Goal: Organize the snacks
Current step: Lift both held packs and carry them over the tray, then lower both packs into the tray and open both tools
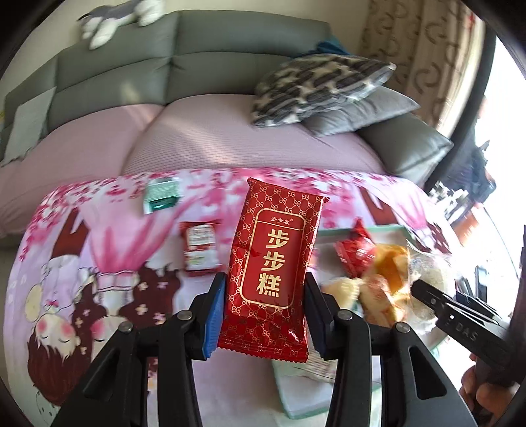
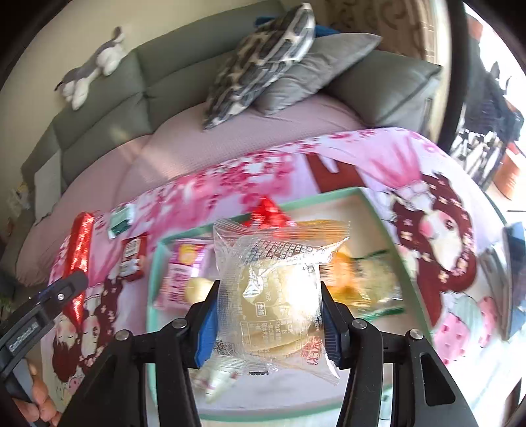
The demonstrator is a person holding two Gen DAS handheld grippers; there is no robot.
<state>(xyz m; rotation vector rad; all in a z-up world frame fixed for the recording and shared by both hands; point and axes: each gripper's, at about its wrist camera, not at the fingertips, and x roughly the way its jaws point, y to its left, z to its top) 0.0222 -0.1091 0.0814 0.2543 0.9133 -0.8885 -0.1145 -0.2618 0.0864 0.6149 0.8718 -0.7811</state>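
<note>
My left gripper (image 1: 264, 289) is shut on a red cake packet with gold characters (image 1: 271, 259), held upright above the pink cartoon cloth. My right gripper (image 2: 268, 295) is shut on a clear-wrapped pale round pastry (image 2: 279, 292), held above the mint-rimmed tray (image 2: 381, 213). The tray holds a pink packet (image 2: 180, 276), a red wrapped snack (image 2: 269, 210) and orange-yellow pastries (image 2: 348, 279). In the left wrist view the tray (image 1: 361, 230) lies to the right with several snacks (image 1: 378, 272), and the right gripper (image 1: 460, 315) shows there too.
A small red sachet (image 1: 200, 249) and a green packet (image 1: 162, 193) lie on the cloth left of the tray. A grey sofa with a pink cover (image 1: 213, 131), cushions (image 1: 315, 88) and a plush toy (image 1: 118, 19) stands behind. A phone (image 2: 506, 279) lies at the right.
</note>
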